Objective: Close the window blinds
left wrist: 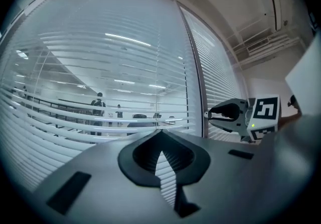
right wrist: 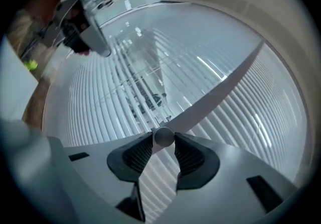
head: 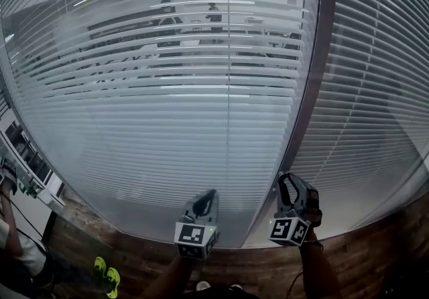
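The wide left blind (head: 167, 103) hangs with its upper slats tilted apart, so the room behind shows through; lower down it looks whitish and closed. The right blind (head: 382, 90) has tighter slats. My right gripper (head: 288, 182) is held up by the dark mullion (head: 314, 90). In the right gripper view its pads (right wrist: 142, 152) press on a small round grey wand end (right wrist: 163, 136). The rest of the wand is hidden. My left gripper (head: 209, 196) points at the left blind, its tips (left wrist: 159, 133) together with nothing between them.
A wooden ledge (head: 134, 251) runs under the blinds. A person with yellow-green shoes (head: 106, 276) is at the lower left by some shelving (head: 27, 170). People (head: 166, 19) stand behind the glass. A thin cord (head: 228, 56) hangs down the left blind.
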`<control>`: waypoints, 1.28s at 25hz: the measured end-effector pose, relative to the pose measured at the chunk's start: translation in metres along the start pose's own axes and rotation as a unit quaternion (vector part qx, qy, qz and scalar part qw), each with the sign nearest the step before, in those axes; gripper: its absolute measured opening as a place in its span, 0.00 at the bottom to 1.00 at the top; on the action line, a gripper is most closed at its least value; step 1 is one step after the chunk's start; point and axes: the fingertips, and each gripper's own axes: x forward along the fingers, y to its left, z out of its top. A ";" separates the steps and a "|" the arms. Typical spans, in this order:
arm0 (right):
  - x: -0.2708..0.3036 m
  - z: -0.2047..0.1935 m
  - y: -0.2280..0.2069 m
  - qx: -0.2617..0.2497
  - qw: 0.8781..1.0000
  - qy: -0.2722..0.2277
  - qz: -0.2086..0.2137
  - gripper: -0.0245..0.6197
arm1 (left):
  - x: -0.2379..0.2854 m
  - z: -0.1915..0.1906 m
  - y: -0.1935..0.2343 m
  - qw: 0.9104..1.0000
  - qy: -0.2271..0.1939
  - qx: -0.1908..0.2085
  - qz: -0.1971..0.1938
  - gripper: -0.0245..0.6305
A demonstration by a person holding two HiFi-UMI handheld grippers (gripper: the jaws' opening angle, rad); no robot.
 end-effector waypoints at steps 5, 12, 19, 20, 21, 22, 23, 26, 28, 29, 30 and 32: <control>-0.001 -0.001 -0.005 0.280 0.959 -0.039 0.001 0.30 | 0.002 0.001 -0.001 1.000 -0.008 -0.003 -0.002 0.04; 0.009 -0.009 -0.015 0.531 0.845 -0.060 0.017 0.30 | -0.002 0.003 -0.006 1.000 0.000 0.001 -0.002 0.04; 0.008 -0.015 -0.014 0.523 0.849 -0.066 -0.016 0.24 | -0.007 0.000 0.000 1.000 0.001 -0.001 0.005 0.04; 0.008 -0.014 -0.014 0.517 0.854 -0.061 -0.017 0.23 | -0.007 0.001 0.000 1.000 0.001 0.000 0.006 0.04; 0.007 -0.013 -0.015 0.507 0.860 -0.054 -0.017 0.23 | -0.008 0.001 0.001 1.000 0.001 0.000 0.007 0.04; 0.006 -0.011 -0.015 0.490 0.870 -0.046 -0.018 0.23 | -0.007 0.000 0.000 1.000 0.000 0.000 0.005 0.04; 0.006 -0.009 -0.016 0.467 0.883 -0.039 -0.019 0.23 | -0.006 -0.001 -0.001 1.000 0.000 0.001 0.002 0.04; 0.005 -0.002 -0.016 0.366 0.930 -0.029 -0.023 0.23 | -0.004 -0.005 -0.002 1.000 -0.001 0.000 -0.005 0.04; 0.007 -0.001 -0.014 0.313 0.949 -0.028 -0.023 0.23 | -0.002 -0.004 -0.002 1.000 -0.003 -0.001 -0.005 0.04; 0.008 0.000 -0.013 0.288 0.957 -0.025 -0.023 0.23 | -0.001 -0.004 -0.002 1.000 -0.004 0.000 -0.005 0.04; 0.008 0.000 -0.012 0.259 0.966 -0.019 -0.024 0.23 | -0.001 -0.003 -0.002 1.000 -0.003 0.001 -0.004 0.04; 0.007 0.002 -0.009 0.180 0.983 0.000 -0.026 0.23 | -0.001 -0.003 -0.002 1.000 0.002 0.003 -0.004 0.04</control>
